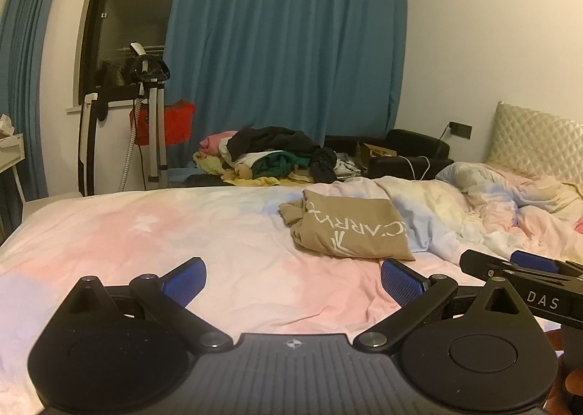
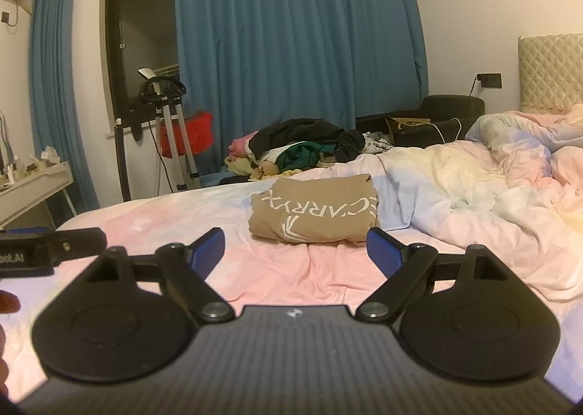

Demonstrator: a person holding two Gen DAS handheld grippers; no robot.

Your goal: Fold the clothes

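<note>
Folded tan cloth garment with white lettering (image 1: 346,229) lies on the pink-and-pastel bed sheet (image 1: 218,232) in the left wrist view, to the far right of the left hand-held gripper (image 1: 293,282). That gripper hovers over the sheet with its blue-padded fingers (image 1: 186,282) spread wide, holding nothing. The right hand-held gripper (image 1: 517,269) shows at the right edge. A rumpled pastel duvet (image 1: 492,207) is heaped just right of the garment, and a pile of mixed clothes (image 1: 269,156) sits beyond the bed before blue curtains (image 1: 291,50).

In the right wrist view the garment (image 2: 315,212) lies straight ahead, just beyond the right hand-held gripper (image 2: 295,252), whose fingers (image 2: 384,251) stand wide apart and empty. The left gripper (image 2: 43,247) enters from the left.
</note>
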